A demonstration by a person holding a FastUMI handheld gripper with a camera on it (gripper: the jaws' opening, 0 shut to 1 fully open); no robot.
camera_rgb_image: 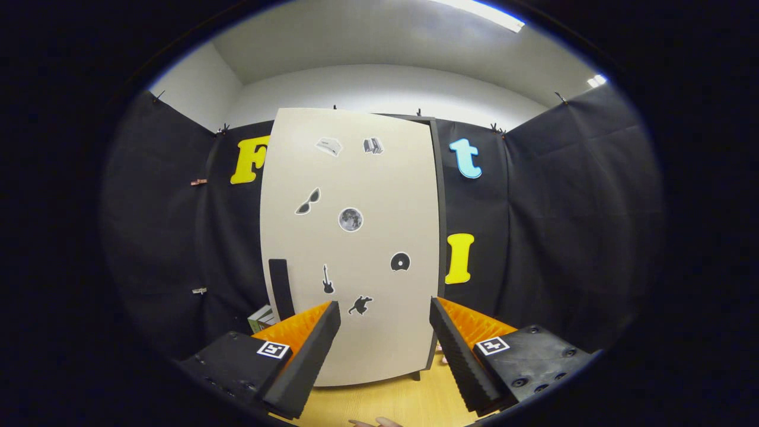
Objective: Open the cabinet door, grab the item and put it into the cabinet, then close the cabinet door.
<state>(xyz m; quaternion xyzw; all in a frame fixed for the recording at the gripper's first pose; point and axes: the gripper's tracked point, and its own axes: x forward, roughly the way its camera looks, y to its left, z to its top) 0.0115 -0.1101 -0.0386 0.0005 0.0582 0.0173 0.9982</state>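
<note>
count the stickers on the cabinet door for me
7 on the cabinet door: two near the top, sunglasses and a moon mid-door, a disc toward the right edge, a guitar and an animal shape low, beyond the open gripper. None look hidden.

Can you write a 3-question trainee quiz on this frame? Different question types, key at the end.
1. True or false: the beige cabinet door with small black stickers is shut.
2. Where is the black vertical bar handle on that door?
A. near its lower edge on the side of the left finger
B. at the top centre
C. on the side of the right finger
3. Fill in: the handheld gripper with orange and black fingers is ____, with nothing between its fingers.

Key: 1 true; 2 A; 3 open. The door stands beyond the fingers on the light wooden tabletop.
</note>
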